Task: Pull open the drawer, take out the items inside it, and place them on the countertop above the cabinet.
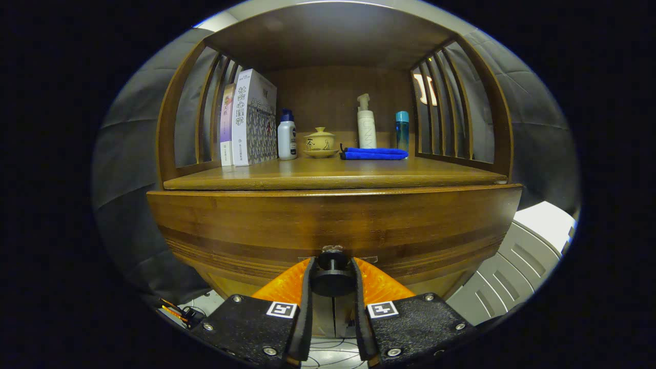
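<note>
Drawer [333, 220] one, closed, its single knob [332, 270] clenched between tool [332, 279] fingers.

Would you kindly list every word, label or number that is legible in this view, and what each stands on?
"社会心理学": on the spine of the large white book.
Thin book beside it: print too small to read.
White bottle and pump bottle: labels too blurred to read.
Gripper, shut on the drawer knob: square markers only, no words.

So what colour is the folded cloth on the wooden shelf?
Bright blue. The folded blue cloth shows best in the gripper view, beyond the gripper, whose fingers flank the round black drawer knob.
</note>
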{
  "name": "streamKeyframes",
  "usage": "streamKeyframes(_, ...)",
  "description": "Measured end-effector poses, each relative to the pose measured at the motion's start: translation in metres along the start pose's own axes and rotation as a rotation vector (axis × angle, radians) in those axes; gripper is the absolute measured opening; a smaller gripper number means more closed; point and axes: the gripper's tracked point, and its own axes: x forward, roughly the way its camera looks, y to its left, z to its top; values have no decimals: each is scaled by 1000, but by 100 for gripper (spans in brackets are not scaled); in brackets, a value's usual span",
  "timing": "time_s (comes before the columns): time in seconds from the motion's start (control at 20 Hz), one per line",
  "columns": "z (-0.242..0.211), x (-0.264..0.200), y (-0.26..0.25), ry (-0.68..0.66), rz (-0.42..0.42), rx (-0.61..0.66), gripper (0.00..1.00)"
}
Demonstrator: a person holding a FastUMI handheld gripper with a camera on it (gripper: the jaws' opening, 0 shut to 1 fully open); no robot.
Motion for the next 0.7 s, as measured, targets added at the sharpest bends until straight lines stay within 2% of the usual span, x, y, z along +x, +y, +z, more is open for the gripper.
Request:
streamKeyframes(0.2, -7, -26, 0, 11, 10, -1, 36)
streamKeyframes(0.7, -36, -94, 5, 22, 11, 108, 36)
